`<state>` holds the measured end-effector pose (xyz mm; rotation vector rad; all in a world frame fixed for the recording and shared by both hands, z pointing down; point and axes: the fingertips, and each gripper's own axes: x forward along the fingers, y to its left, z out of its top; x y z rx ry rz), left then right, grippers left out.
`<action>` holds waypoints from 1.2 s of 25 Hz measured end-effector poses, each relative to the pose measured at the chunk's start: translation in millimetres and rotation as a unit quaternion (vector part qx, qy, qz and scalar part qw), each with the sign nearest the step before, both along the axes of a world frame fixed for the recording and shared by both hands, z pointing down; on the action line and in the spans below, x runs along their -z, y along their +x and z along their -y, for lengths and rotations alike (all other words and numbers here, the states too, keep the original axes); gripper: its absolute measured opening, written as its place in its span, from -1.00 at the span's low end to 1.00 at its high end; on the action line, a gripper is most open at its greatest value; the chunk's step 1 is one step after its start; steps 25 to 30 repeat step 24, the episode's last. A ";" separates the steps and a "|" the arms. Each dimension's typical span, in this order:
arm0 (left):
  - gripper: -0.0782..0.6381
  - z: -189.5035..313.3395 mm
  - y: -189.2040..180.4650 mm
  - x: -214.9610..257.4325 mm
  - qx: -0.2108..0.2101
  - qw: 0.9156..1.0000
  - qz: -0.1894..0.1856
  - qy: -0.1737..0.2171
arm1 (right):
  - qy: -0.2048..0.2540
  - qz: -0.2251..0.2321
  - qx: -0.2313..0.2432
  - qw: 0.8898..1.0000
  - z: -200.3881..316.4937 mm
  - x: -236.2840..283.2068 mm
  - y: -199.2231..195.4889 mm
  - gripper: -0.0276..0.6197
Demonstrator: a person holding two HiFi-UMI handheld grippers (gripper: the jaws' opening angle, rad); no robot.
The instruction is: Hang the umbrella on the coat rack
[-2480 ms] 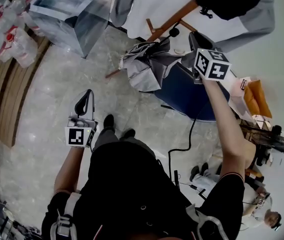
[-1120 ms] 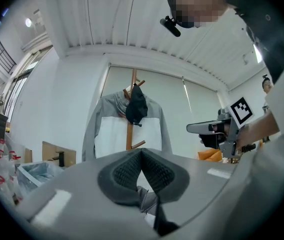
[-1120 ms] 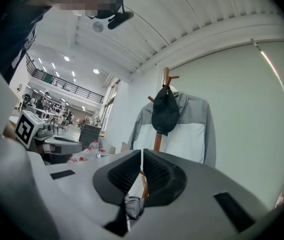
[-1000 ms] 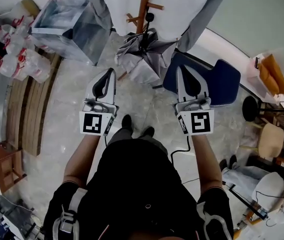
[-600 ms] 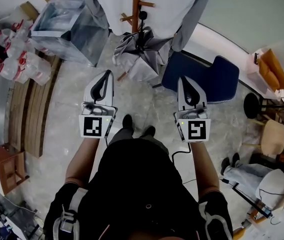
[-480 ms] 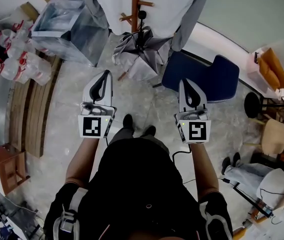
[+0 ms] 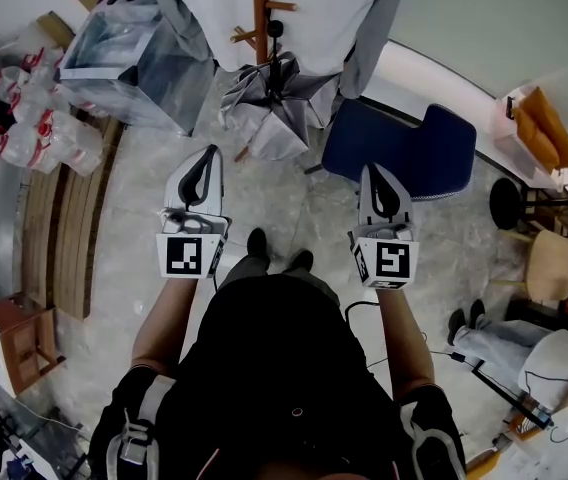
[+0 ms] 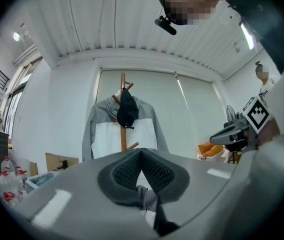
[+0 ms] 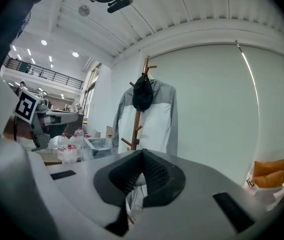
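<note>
The grey folded umbrella (image 7: 276, 108) hangs by its handle from a peg of the wooden coat rack (image 7: 260, 8), canopy drooping toward the floor. A grey-and-white jacket (image 7: 294, 8) and a black cap (image 8: 127, 111) hang on the same rack. My left gripper (image 7: 210, 152) and right gripper (image 7: 377, 169) are level side by side, short of the umbrella, both shut and holding nothing. In the left gripper view the rack (image 8: 123, 139) stands straight ahead beyond the closed gripper (image 8: 142, 151). The right gripper view shows the rack (image 9: 138, 126) above its closed gripper (image 9: 143, 151).
A blue chair (image 7: 396, 153) stands right of the umbrella. At the left are a clear plastic bin (image 7: 129, 43), water bottles (image 7: 39, 128) and a wooden bench (image 7: 64, 228). A stool (image 7: 554, 263) and an orange bag (image 7: 544, 128) are at the right; a black cable (image 7: 359, 313) crosses the floor.
My right gripper, earlier raised at the umbrella by the rack, has come back and down beside the left one. The umbrella stays hanging on the rack.
</note>
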<state>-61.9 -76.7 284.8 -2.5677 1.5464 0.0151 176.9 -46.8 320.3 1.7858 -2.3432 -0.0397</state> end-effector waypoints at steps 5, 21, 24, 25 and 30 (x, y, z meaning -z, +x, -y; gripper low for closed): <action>-0.78 -2.4 3.3 -2.7 -0.002 1.000 -0.003 -0.006 | -0.008 -0.003 -0.008 1.000 -0.5 -1.7 4.7 -0.92; -0.78 -3.9 4.1 -10.8 -0.001 1.000 -0.008 -0.013 | -0.018 -0.015 0.002 1.000 -0.1 -3.1 -3.1 -0.92; -0.78 -4.0 3.1 -14.5 0.001 1.000 0.000 -0.016 | -0.018 -0.018 0.007 1.000 -0.2 -2.5 -7.0 -0.92; -0.78 -4.0 3.1 -14.5 0.001 1.000 0.000 -0.016 | -0.018 -0.018 0.007 1.000 -0.2 -2.5 -7.0 -0.92; -0.78 -4.0 3.1 -14.5 0.001 1.000 0.000 -0.016 | -0.018 -0.018 0.007 1.000 -0.2 -2.5 -7.0 -0.92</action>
